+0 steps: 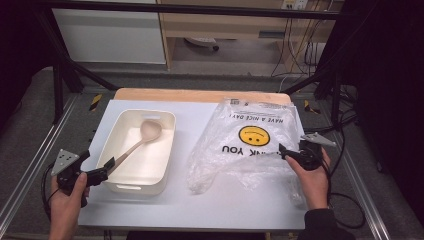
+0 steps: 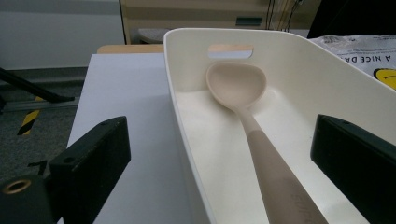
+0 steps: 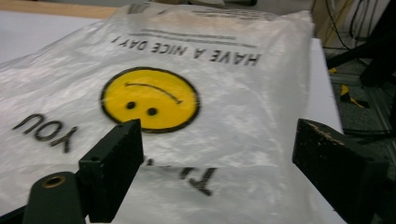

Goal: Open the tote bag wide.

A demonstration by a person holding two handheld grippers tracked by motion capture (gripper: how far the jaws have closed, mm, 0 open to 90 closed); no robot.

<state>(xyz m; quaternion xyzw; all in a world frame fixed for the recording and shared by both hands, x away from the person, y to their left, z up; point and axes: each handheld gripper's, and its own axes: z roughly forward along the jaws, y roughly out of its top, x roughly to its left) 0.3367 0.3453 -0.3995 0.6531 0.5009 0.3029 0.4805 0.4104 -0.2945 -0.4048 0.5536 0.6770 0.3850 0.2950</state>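
A beige spoon (image 1: 141,138) lies in a cream bin (image 1: 150,191), bowl toward the far end and handle toward the near left corner. My left gripper (image 1: 105,169) is open at that corner. In the left gripper view its jaws stand wide, one outside the bin wall (image 2: 187,121), one inside, with the spoon (image 2: 247,107) handle between them, untouched. A clear plastic bag (image 1: 250,145) with a yellow smiley lies flat to the right. My right gripper (image 1: 286,152) is open over the bag's right part, and the bag (image 3: 154,100) spreads beyond its gripper (image 3: 224,163) jaws.
Everything rests on a white board (image 1: 225,207) over a wooden tabletop (image 1: 200,95). Black frame bars run along both sides and across the back. Cables hang at the right, beyond the board's edge.
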